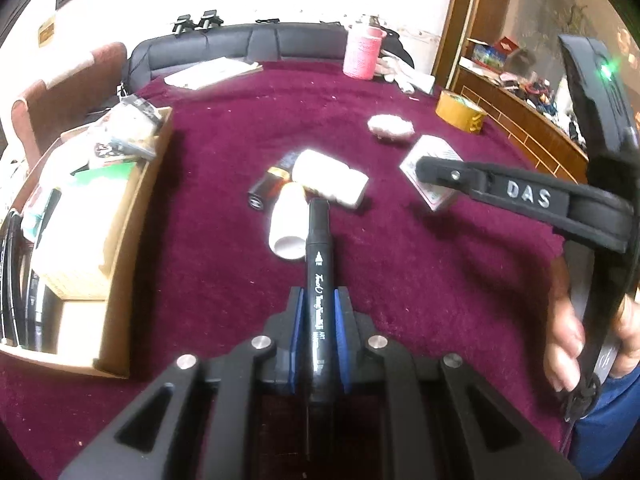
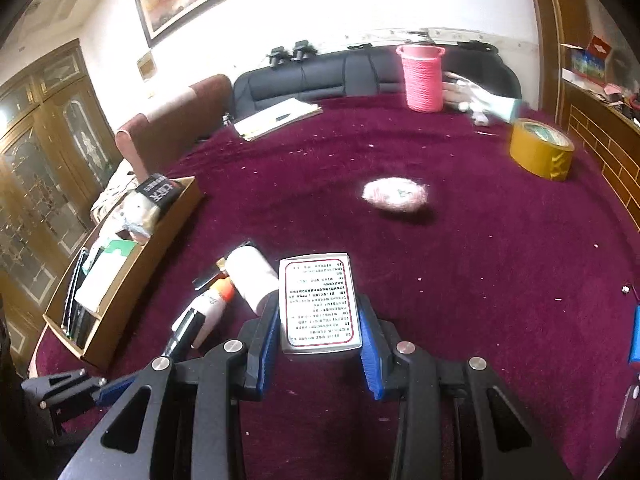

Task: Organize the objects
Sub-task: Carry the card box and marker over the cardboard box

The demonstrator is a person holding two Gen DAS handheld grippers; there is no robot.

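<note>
Two claws, one marker [image 1: 318, 276] (left), one box [image 2: 318, 300] (right)

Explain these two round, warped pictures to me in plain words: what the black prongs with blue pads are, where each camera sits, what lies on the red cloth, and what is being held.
No robot here: a person holds a two-finger gripper in each hand, and a fisheye camera on each looks along its fingers.

The left wrist view shows the left gripper shut on a black marker. The person's hand at the right edge holds the other tool.

The right wrist view shows the right gripper shut on a small printed box.

On the maroon cloth lie white bottles, a tape roll, a pink basket, and a full cardboard tray on the left.
</note>
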